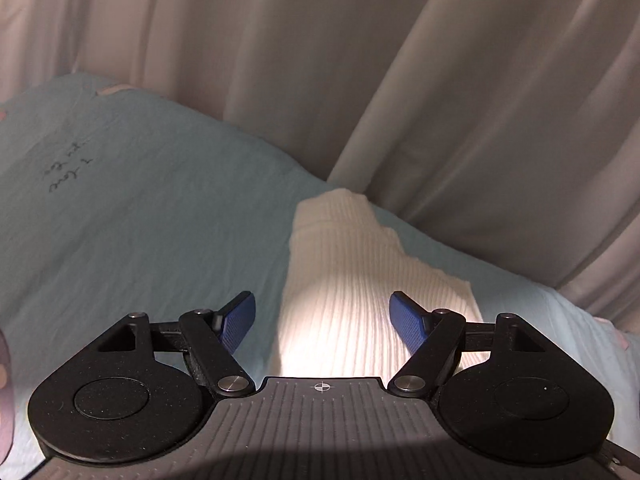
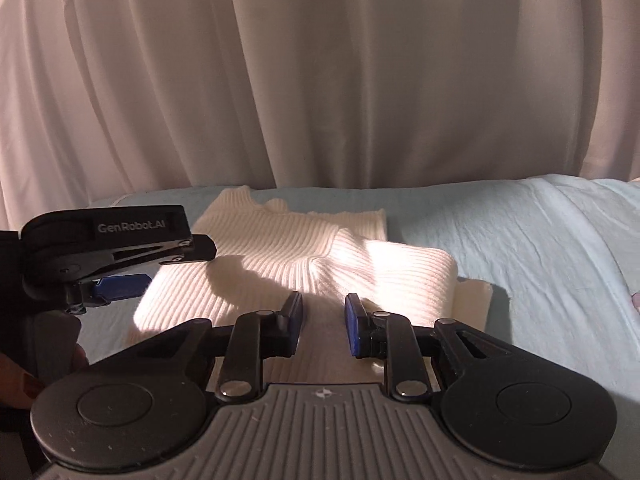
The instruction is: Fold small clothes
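A white ribbed knit garment (image 2: 304, 256) lies partly folded on a pale blue sheet (image 2: 532, 240), close to the sheet's far edge where a cream curtain (image 2: 320, 72) hangs just behind. One layer is turned over the other, and a flat panel juts out at the near right corner.

The right gripper (image 2: 323, 320) hovers low over the garment's near edge, its blue-padded fingers (image 2: 353, 324) parted with nothing between them.

The left gripper (image 1: 322, 316) sits at the garment's left side, fingers (image 1: 240, 320) spread wide and empty; from the right wrist it shows side-on (image 2: 120, 280).

Bare sheet stretches wide to the right of the garment, and likewise to the left in the left wrist view (image 1: 120, 200).
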`<state>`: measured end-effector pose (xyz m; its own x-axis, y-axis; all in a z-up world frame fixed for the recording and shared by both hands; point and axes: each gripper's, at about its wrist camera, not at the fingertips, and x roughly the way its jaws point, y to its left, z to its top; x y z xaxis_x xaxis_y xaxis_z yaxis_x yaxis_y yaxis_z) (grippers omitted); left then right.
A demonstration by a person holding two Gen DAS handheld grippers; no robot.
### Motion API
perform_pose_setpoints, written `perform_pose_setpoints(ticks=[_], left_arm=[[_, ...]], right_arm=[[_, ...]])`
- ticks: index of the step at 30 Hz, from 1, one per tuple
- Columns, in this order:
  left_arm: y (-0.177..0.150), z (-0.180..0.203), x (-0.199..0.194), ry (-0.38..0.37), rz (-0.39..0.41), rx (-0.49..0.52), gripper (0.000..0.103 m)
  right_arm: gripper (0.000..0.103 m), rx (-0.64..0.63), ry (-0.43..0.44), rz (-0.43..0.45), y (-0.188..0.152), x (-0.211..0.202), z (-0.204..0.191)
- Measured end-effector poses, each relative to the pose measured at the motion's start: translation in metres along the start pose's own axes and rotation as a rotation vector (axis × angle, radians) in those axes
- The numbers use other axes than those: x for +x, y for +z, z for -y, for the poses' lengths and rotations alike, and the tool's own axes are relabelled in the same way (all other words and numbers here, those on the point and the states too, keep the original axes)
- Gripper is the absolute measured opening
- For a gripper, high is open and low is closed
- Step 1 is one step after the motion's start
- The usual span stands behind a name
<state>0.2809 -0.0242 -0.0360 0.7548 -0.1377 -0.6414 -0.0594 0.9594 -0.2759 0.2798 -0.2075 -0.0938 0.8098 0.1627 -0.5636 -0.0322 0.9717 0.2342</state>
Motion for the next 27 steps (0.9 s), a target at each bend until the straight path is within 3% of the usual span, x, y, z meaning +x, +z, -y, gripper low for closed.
perform_pose_setpoints(ticks=[5, 15, 20, 22, 24, 27], left_arm=[[-0.01, 0.01, 0.028, 0.042, -0.023, 0.09, 0.087], [-0.012, 0.01, 0.041, 0.042, -0.02, 0.112, 0.09], [-0.011, 0.004, 0.014, 0.018, -0.057, 0.094, 0.09], [-0.015, -0.004, -0.014, -0.007, -0.055, 0.071, 0.09], [-0.025, -0.01, -0.039, -0.005, -0.064, 0.047, 0.09], [-0.051, -0.013, -0.055, 0.014, -0.114, 0.13, 0.092]], right_arm=[[0.021, -0.108, -0.062, 0.028, -0.008, 0.005, 0.002], [0.021, -0.138, -0.076, 0.052, -0.016, 0.001, 0.0], [0.021, -0.082, -0.047, 0.011, -0.009, -0.024, -0.009], [0.021, -0.108, -0.019, 0.021, -0.021, -0.045, -0.013], [0.021, -0.15, -0.004, -0.025, -0.041, -0.055, -0.015], [0.021, -0.175, -0.014, -0.091, -0.059, -0.067, -0.011]])
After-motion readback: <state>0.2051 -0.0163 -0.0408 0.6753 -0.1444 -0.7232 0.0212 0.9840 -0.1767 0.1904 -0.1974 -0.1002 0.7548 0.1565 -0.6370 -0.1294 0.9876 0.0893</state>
